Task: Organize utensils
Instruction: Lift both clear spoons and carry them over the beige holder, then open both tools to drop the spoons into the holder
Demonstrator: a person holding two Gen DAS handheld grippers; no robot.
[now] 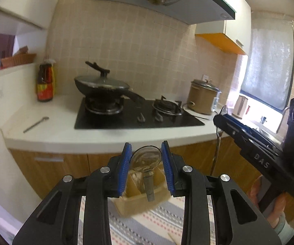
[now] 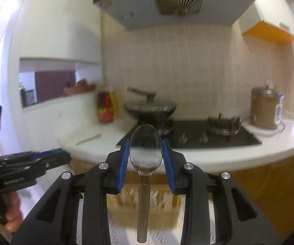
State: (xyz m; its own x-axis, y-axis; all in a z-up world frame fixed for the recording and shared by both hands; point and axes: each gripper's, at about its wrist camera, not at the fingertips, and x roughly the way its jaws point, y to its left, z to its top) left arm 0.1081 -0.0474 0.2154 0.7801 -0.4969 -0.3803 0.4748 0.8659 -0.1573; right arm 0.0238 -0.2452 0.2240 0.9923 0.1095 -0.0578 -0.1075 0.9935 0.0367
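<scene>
My left gripper point(image 1: 146, 155) is shut on a clear plastic spoon point(image 1: 146, 159), bowl up, handle hanging down. My right gripper point(image 2: 146, 153) is shut on a second clear plastic spoon point(image 2: 146, 149), bowl up, its long handle pointing down. Both are held in the air in front of the counter. Below them stands a wooden utensil organizer point(image 1: 140, 201) with compartments, seen also in the right wrist view point(image 2: 163, 204). The right gripper point(image 1: 221, 115) with its spoon shows at the right of the left wrist view. The left gripper point(image 2: 63, 157) shows at the left of the right wrist view.
A metal utensil point(image 1: 36, 124) lies on the white counter point(image 1: 55, 134) left of the black gas hob point(image 1: 138, 118). A lidded wok point(image 1: 102, 84), a sauce bottle point(image 1: 44, 81) and a brown cooker point(image 1: 203, 97) stand behind. A striped cloth point(image 1: 147, 224) lies under the organizer.
</scene>
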